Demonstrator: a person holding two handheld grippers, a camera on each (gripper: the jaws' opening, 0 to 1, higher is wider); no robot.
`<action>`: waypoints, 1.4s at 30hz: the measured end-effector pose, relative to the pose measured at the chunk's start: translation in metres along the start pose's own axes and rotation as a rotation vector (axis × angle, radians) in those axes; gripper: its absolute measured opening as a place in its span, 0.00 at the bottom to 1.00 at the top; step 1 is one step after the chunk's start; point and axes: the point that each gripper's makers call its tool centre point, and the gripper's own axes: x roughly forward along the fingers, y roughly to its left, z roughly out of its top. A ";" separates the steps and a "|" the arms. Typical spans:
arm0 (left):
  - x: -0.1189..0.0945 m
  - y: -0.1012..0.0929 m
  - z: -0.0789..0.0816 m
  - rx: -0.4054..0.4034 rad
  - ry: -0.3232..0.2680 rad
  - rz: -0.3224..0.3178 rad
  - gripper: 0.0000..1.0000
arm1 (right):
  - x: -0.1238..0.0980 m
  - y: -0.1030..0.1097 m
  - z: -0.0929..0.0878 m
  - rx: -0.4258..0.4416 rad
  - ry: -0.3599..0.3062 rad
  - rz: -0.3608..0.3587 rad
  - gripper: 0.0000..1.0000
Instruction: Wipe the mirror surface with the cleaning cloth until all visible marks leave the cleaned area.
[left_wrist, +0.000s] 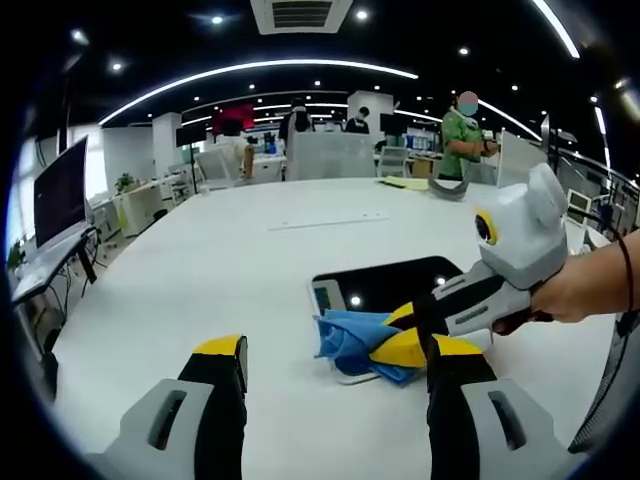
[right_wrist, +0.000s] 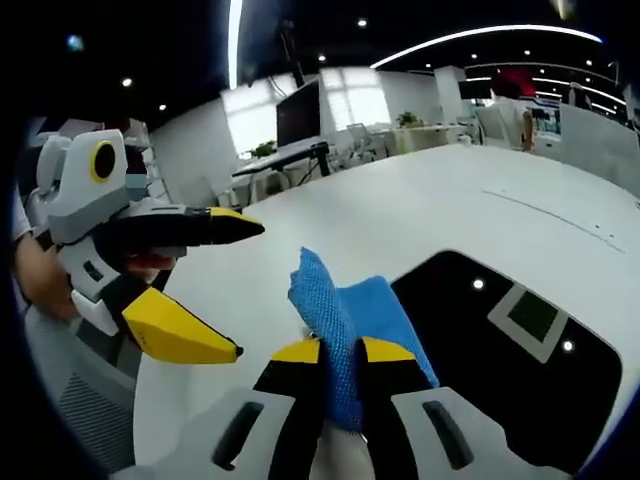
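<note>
Clamped between the yellow-tipped jaws of the right gripper, the blue woven cleaning cloth is held at the near edge of the flat dark rectangular mirror, whose glass extends ahead and rightward. Beside it, the left gripper is spread, holding nothing.

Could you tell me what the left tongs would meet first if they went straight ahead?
Probably nothing soon: the open left tongs point over bare white table; the blue cloth lies just right of that line, though depth is unclear.
</note>
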 end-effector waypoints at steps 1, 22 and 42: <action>0.000 0.000 0.000 0.000 0.000 0.001 0.73 | 0.000 0.001 0.000 -0.011 0.001 -0.003 0.11; 0.000 0.000 0.002 0.001 -0.006 0.005 0.73 | -0.015 -0.018 0.009 0.128 -0.113 -0.046 0.03; 0.000 -0.006 0.003 0.017 -0.004 -0.011 0.73 | -0.064 -0.027 0.027 0.279 -0.260 -0.137 0.03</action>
